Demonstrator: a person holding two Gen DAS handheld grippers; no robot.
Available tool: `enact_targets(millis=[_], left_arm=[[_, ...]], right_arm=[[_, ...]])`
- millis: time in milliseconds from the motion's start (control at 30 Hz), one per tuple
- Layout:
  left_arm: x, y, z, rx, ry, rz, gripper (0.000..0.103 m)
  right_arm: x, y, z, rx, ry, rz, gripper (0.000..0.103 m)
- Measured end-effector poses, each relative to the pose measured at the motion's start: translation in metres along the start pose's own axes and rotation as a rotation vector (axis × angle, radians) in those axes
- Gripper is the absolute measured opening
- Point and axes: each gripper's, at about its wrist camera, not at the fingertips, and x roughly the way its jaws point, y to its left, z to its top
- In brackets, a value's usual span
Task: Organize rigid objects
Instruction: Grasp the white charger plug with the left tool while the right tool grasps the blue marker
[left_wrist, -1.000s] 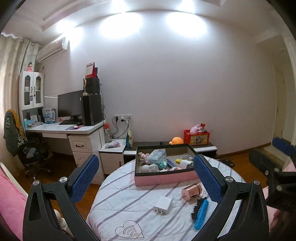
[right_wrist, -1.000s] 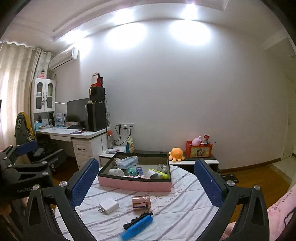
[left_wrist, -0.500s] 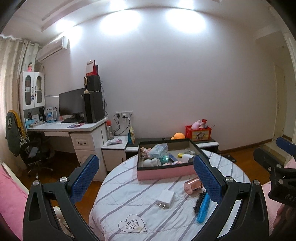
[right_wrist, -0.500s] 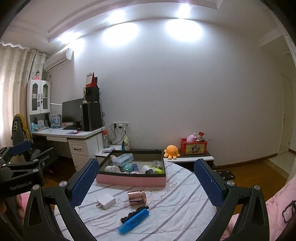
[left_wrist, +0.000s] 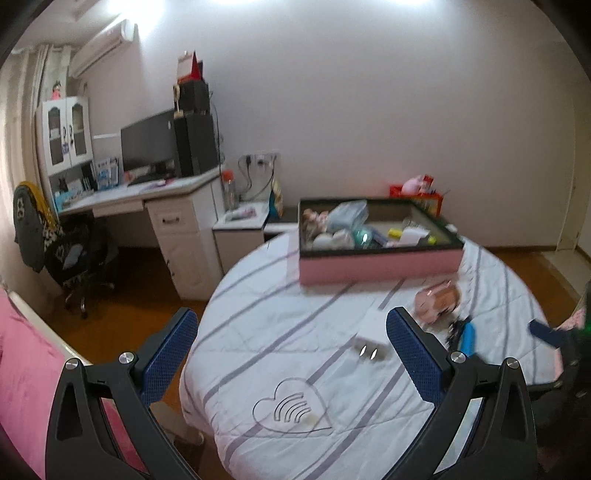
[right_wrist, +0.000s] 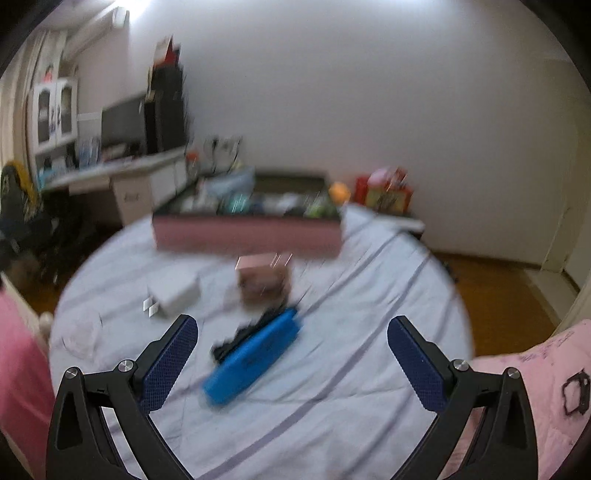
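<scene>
Both tongs are hanging wide open and empty: left gripper (left_wrist: 290, 356), right gripper (right_wrist: 291, 360). Loose items are lying near the table's (right_wrist: 369, 369) front edge, before the pink tray (right_wrist: 247, 234): blue brush (right_wrist: 253, 362) nearest the right gripper (view blurred), copper cup (right_wrist: 263, 280) behind it, white charger (right_wrist: 173, 293) to its left. Brush is looking light and stiff; gripping across its narrow body seems best. Cup is probably slick and liable to roll.
</scene>
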Motion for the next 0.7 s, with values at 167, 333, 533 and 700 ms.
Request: enact_targets(millis=[167, 333, 533, 700], left_arm=[[0.017, 0.002, -0.01, 0.013, 0.058, 0.01, 0.103], [0.032, -0.002, -0.014, 0.014, 0.095, -0.006, 0.103], [0.05, -0.019, -0.019, 0.032, 0.136, -0.047, 0.103], [0.072, -0.039, -0.022, 0.062, 0.188, -0.087, 0.103]], right_arm=[[0.027, 0.006, -0.016, -0.047, 0.102, 0.005, 0.103], [0.023, -0.028, -0.02, -0.004, 0.123, -0.024, 0.103], [0.024, -0.069, -0.019, 0.062, 0.127, -0.031, 0.1], [0.039, -0.059, -0.007, -0.015, 0.146, -0.003, 0.043]])
